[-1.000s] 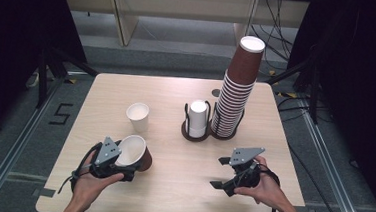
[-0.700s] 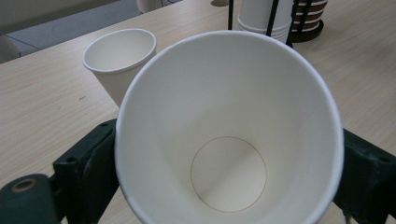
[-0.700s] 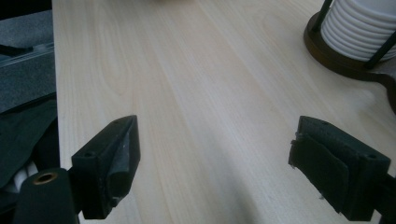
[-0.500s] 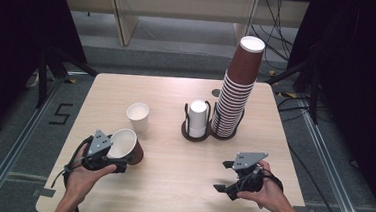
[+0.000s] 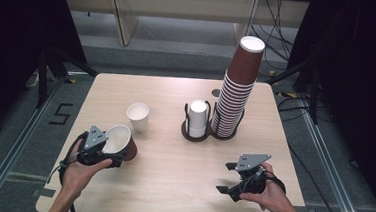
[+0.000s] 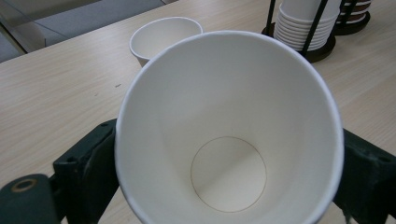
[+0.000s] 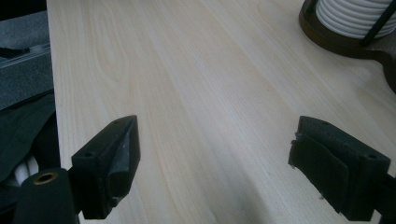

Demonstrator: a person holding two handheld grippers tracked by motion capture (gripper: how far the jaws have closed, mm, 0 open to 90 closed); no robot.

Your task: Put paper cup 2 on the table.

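At lower left of the high view, the left gripper (image 5: 114,150) clamps a brown paper cup (image 5: 121,141) tilted on its side, white inside facing up. A white paper cup (image 5: 138,116) stands just beyond it. At lower right, the right gripper (image 5: 227,178) hangs with jaws wide apart above the wooden table (image 5: 171,175), near 2 cup holders (image 5: 195,131).

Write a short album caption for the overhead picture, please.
Left claw grips a tilted brown paper cup; right claw waits open near the tall cup stack.
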